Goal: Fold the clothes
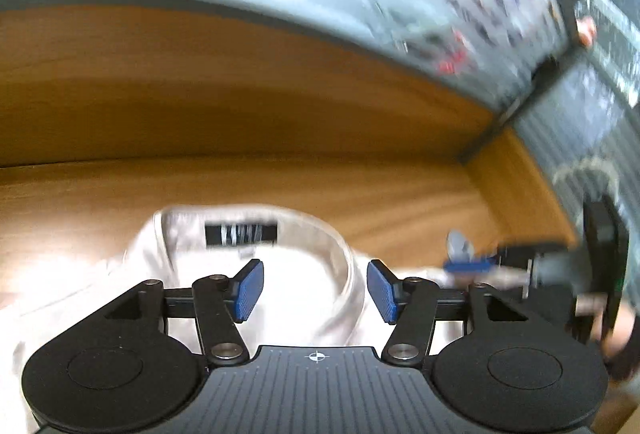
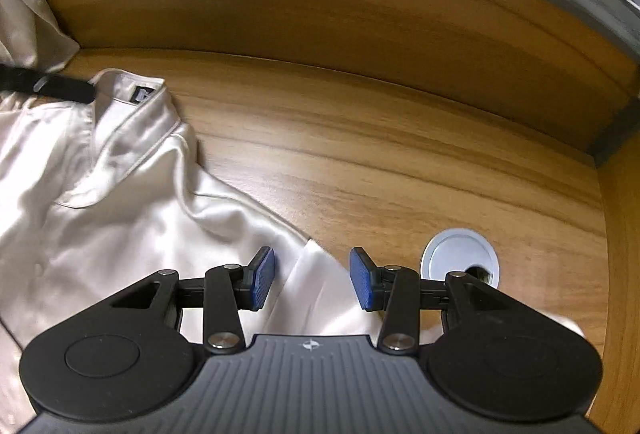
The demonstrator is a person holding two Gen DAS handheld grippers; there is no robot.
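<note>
Nearest my left gripper (image 1: 315,290), I see blue ribbed pads on black linkage arms; the jaws stand apart, gripping nothing, with the shirt's collar band curving through the gap beyond them. My right gripper (image 2: 312,284) likewise shows its jaws apart and unloaded, above a fold of the same cloth.

The shirt (image 2: 120,194) is a pale, glossy satin garment lying on the table (image 2: 380,154), wrinkled, with a row of small buttons near the left edge of the right wrist view. Its collar (image 2: 132,94) points away from me toward the back panel, so I read its long axis as running from near to far. A black label (image 1: 241,234) sits inside the neck, its print too blurred to read.

Just right of the shirt's hem, a round grey cable grommet (image 2: 460,260) is set into the wood-grain top. Beyond, upright wooden panels (image 2: 320,14) with grey edging close the table at the back and right.
</note>
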